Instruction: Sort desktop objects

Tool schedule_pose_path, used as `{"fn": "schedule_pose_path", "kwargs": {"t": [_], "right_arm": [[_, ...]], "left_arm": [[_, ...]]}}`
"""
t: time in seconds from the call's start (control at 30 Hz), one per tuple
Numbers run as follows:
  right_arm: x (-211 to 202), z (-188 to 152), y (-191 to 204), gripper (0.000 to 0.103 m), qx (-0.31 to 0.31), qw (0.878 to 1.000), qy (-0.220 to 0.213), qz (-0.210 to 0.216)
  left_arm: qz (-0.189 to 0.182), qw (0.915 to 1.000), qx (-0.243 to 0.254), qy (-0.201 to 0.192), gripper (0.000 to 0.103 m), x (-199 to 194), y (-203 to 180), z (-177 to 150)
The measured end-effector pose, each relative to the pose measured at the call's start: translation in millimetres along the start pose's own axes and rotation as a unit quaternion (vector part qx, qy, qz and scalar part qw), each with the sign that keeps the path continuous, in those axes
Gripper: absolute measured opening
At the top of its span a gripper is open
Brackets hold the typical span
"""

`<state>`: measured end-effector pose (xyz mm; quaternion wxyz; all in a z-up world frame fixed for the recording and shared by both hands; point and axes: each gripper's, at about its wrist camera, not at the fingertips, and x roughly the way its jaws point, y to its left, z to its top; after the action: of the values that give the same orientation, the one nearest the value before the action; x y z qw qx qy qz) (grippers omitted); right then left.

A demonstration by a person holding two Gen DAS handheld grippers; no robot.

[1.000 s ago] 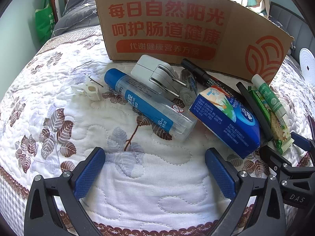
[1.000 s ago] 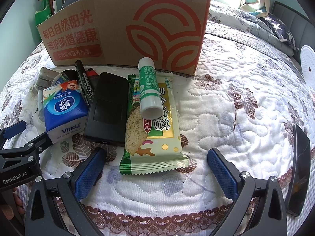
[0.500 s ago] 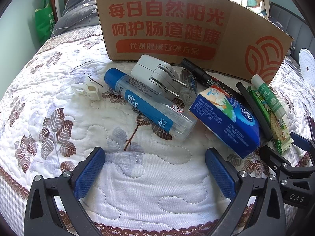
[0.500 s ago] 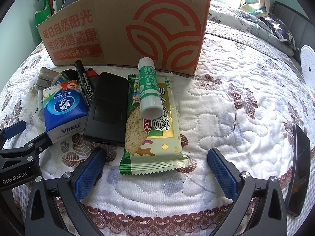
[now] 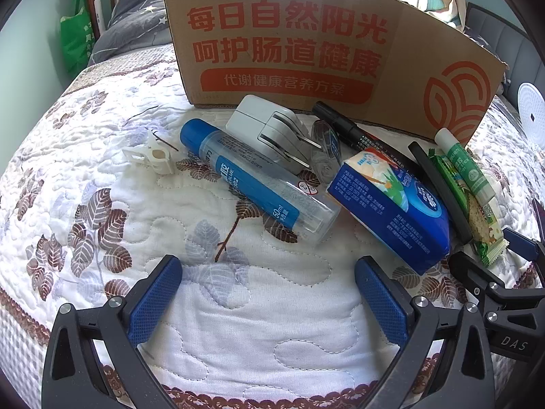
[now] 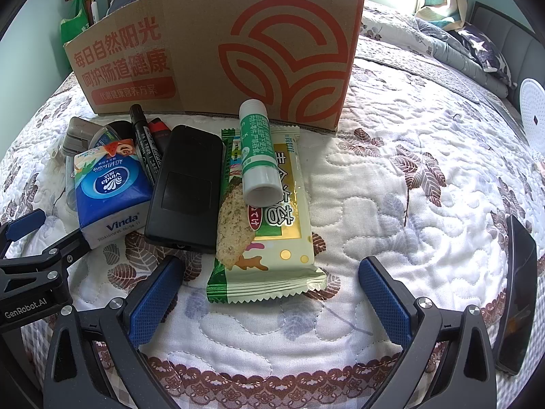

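A pile of small objects lies on a quilted bed in front of a cardboard box (image 5: 306, 44) (image 6: 238, 51). In the left wrist view: a blue liquid glue bottle (image 5: 252, 179), a grey plug adapter (image 5: 269, 129), correction tape (image 5: 327, 151), a black marker (image 5: 347, 129), a blue tissue pack (image 5: 391, 204) and a white clip (image 5: 153, 155). In the right wrist view: the tissue pack (image 6: 109, 187), a black device (image 6: 187, 187), a green snack packet (image 6: 269, 225) and a green glue stick (image 6: 257, 153) on top of it. My left gripper (image 5: 269, 293) and right gripper (image 6: 269, 294) are both open and empty, just short of the pile.
A dark phone (image 6: 517, 293) lies at the right edge of the bed. A white round disc (image 6: 533, 102) sits far right. A green bag (image 5: 75, 41) hangs at the back left. Pillows and folded bedding lie behind the box. The quilt's brown border (image 6: 272, 375) runs beneath my fingers.
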<state>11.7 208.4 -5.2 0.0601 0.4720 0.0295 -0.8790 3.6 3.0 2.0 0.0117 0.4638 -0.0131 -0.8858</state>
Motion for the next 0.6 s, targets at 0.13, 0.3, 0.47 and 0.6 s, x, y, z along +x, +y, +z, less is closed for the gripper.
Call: {"fn": "schedule_pose_path", "kwargs": {"t": [0.13,0.3,0.47,0.6], "right_arm": [[-0.4,0.2,-1.3,0.103,0.001,1.0,0.0,0.001],[-0.8,0.5,-2.0,0.103,0.001,1.0,-0.001,0.001],[-1.8,-0.1,-3.4,0.103,0.0,1.0,0.0,0.0],[-1.0,0.8,-3.8,0.103,0.0,1.0,0.001,0.0]], "left_arm": [[0.0,1.0,0.0,0.0,0.103,0.4,0.2,0.2],[0.0,1.0,0.0,0.0,0.103,0.0,-0.6,0.4],[0.0,1.0,0.0,0.001,0.103,-0.5,0.0,0.1],[0.0,1.0,0.0,0.001,0.103,-2.6,0.0,-0.6]]}}
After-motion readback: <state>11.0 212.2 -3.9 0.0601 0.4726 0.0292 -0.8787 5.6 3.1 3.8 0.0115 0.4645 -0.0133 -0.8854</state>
